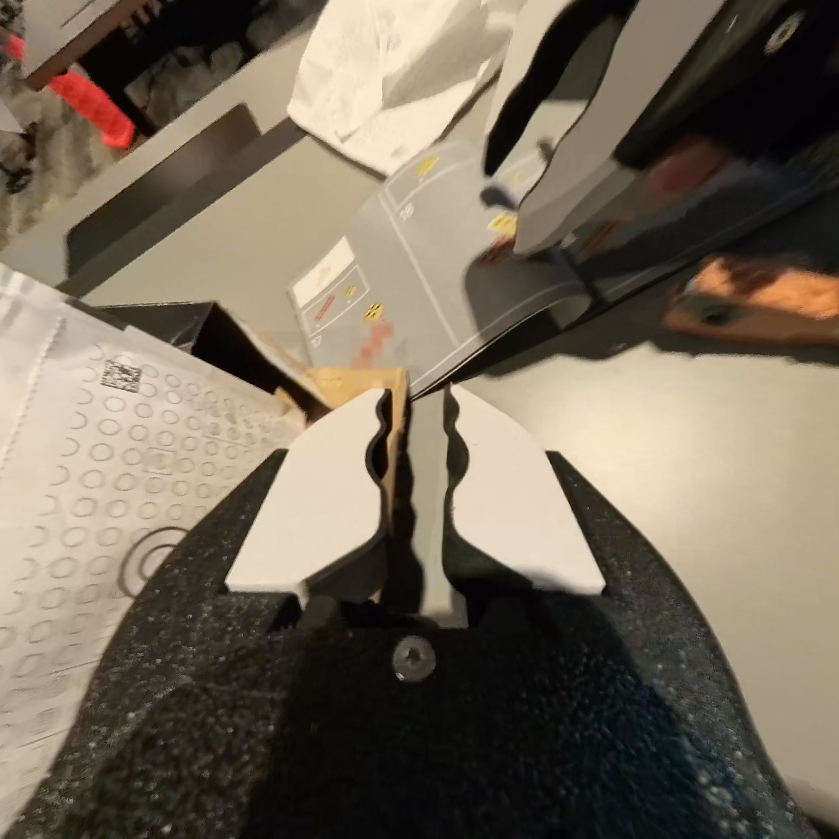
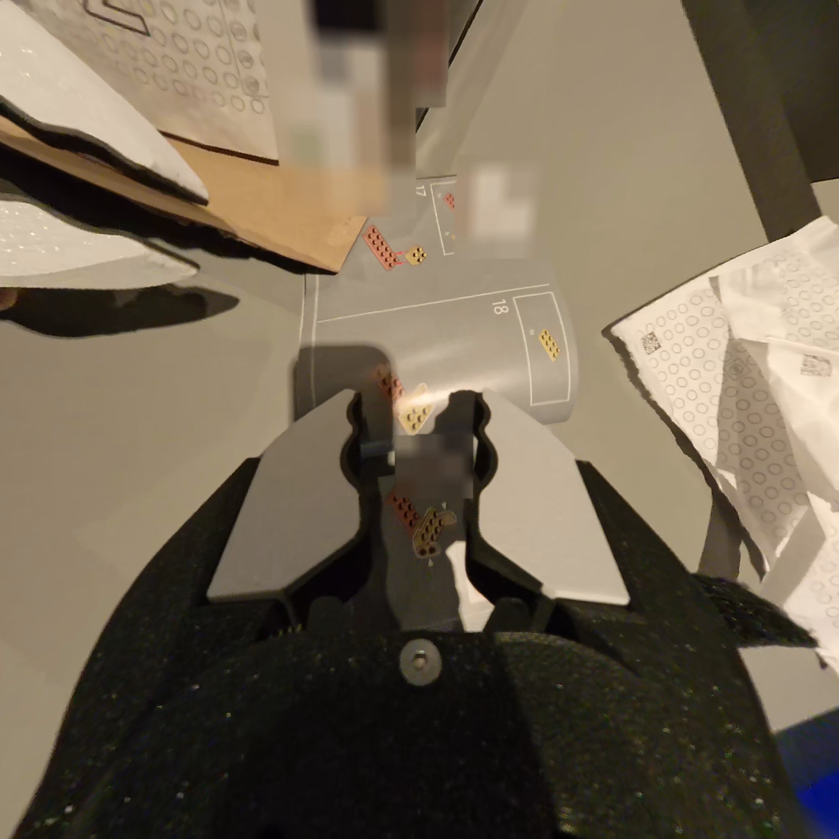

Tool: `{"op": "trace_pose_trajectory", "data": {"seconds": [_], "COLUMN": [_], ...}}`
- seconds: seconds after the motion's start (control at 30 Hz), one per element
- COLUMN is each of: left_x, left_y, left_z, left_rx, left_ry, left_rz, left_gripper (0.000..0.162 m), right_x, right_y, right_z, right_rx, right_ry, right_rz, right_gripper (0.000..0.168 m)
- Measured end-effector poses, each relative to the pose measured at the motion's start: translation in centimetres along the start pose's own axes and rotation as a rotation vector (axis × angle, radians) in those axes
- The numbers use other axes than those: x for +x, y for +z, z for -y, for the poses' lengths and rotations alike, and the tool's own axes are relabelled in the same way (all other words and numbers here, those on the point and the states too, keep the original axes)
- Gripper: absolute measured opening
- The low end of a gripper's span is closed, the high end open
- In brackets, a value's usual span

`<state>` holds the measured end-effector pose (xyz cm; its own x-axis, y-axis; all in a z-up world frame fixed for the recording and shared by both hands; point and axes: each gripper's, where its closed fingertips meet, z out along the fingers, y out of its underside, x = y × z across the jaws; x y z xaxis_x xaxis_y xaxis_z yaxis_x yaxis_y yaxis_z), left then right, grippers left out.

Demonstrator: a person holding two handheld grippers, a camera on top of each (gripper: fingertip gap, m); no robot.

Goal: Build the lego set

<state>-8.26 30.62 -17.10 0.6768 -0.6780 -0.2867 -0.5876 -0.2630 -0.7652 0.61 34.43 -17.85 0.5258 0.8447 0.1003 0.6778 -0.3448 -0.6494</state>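
Observation:
The open instruction booklet (image 2: 436,336) lies flat on the grey table, and its pages show printed red-brown and tan plates. My right gripper (image 2: 417,402) is open and empty, low over the booklet's near page. In the left wrist view the booklet (image 1: 408,272) lies ahead, with the right gripper (image 1: 526,199) over its far end. My left gripper (image 1: 420,395) is narrowly open. A brown cardboard flap (image 1: 397,436) stands between its fingers, against the left one and apart from the right one. No loose bricks are in view.
A white printed paper bag (image 1: 91,454) lies at the left, beside an opened cardboard box (image 1: 254,345). More torn white bags (image 2: 726,408) lie right of the booklet, and another (image 1: 399,68) lies beyond it. A hand (image 1: 749,299) shows at the right. The left gripper's fingers (image 2: 91,136) show at the upper left of the right wrist view.

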Motion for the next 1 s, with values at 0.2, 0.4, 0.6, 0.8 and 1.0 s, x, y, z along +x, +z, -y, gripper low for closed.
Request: {"op": "trace_pose_trajectory", "data": {"seconds": [0.2, 0.4, 0.6, 0.8, 1.0], "left_x": [1.5, 3.1, 5.6, 7.0, 7.1], "left_y": [-1.6, -2.9, -3.1, -3.4, -4.5], "left_z": [1.8, 1.7, 1.6, 1.5, 0.9], "left_rx": [0.184, 0.263, 0.27, 0.263, 0.269], "left_ry": [-0.108, -0.124, -0.13, -0.129, -0.151], "left_rz": [-0.078, -0.094, -0.155, -0.173, -0.168], "left_gripper": [0.022, 0.021, 0.02, 0.019, 0.019], "right_x": [-2.1, -7.2, -10.6, -9.9, -9.0], "right_y": [-4.1, -8.4, -8.3, -6.4, -4.7], "right_z": [-0.1, -4.9, -9.4, -9.6, -8.1], "right_rx": [0.101, 0.136, 0.078, 0.022, 0.009], "right_ry": [0.05, 0.202, 0.374, 0.348, 0.246], "right_rz": [0.018, 0.012, -0.012, -0.09, -0.037], "right_gripper": [0.052, 0.051, 0.059, 0.051, 0.018]}}
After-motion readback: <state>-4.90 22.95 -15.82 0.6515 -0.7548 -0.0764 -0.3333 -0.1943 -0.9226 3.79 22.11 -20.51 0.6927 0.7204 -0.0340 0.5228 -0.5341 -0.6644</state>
